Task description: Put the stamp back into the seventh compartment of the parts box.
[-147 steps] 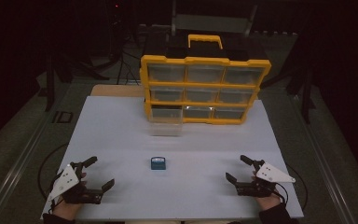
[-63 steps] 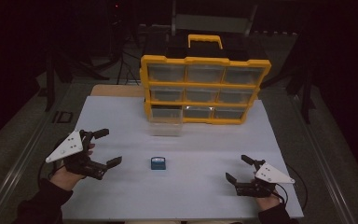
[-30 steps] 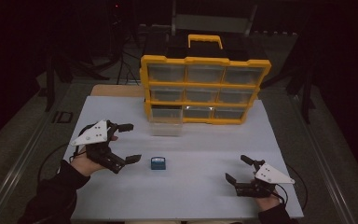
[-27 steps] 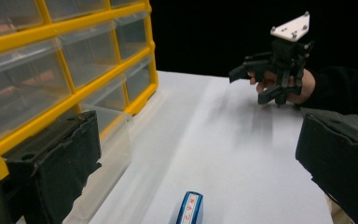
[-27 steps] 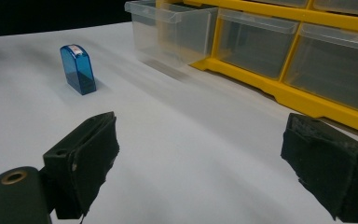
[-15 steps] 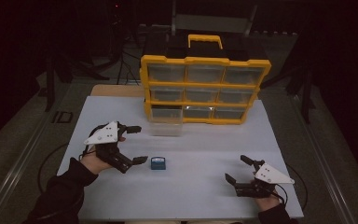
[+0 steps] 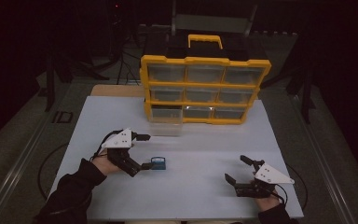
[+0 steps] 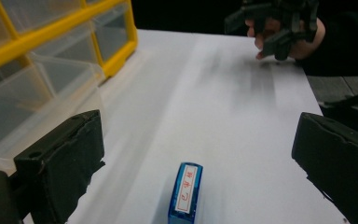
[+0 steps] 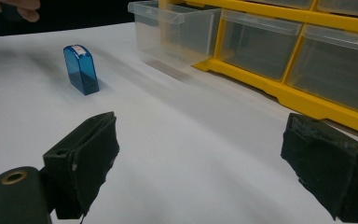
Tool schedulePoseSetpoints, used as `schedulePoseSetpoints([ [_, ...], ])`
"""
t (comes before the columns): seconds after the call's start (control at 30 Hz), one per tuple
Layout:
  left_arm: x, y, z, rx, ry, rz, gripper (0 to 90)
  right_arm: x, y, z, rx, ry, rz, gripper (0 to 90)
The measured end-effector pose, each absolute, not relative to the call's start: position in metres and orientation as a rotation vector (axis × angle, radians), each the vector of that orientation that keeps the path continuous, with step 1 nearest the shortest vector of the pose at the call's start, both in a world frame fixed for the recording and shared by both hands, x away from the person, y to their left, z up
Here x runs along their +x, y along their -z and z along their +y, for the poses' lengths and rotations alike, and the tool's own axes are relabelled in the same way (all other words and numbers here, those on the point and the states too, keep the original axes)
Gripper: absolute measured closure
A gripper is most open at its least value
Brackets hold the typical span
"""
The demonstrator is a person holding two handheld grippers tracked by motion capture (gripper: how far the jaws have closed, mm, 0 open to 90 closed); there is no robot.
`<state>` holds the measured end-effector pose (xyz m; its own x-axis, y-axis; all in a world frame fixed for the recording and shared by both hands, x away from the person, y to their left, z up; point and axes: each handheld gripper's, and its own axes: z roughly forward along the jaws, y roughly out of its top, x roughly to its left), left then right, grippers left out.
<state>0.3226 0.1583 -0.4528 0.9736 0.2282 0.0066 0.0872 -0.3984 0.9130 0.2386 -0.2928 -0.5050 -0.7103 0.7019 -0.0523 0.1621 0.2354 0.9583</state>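
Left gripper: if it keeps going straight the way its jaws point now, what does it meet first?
Probably the small blue translucent stamp block: it stands on the white table between the left gripper's open jaws, just ahead of them. Depth is hard to judge.

The red print on the label of the blue stamp [image 8: 185,193] is too small to read, and its lower end is cut off by the left gripper view's bottom edge; drawer contents stay unclear
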Motion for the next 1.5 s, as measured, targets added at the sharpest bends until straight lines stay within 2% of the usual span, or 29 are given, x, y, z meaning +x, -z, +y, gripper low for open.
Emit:
schedulePoseSetpoints([
  [0.47, 0.333, 0.484, 0.148, 2.121, -0.113, 0.236, 8.2, 0.239, 0.506, -0.293, 0.787, -1.490, 2.039, 10.2],
  [0.67, 0.336, 0.492, 0.143, 2.184, -0.083, 0.227, 15.6, 0.239, 0.506, -0.293, 0.790, -1.490, 2.039, 10.2],
  [0.97, 0.342, 0.503, 0.136, 2.285, -0.027, 0.255, 15.9, 0.239, 0.506, -0.293, 0.790, -1.492, 2.038, 10.2],
  [1.13, 0.343, 0.509, 0.131, 2.386, -0.013, 0.253, 21.4, 0.239, 0.506, -0.293, 0.791, -1.494, 2.041, 10.2],
  [1.5, 0.346, 0.511, 0.127, 2.412, -0.019, 0.197, 39.9, 0.239, 0.506, -0.293, 0.791, -1.497, 2.036, 10.2],
])
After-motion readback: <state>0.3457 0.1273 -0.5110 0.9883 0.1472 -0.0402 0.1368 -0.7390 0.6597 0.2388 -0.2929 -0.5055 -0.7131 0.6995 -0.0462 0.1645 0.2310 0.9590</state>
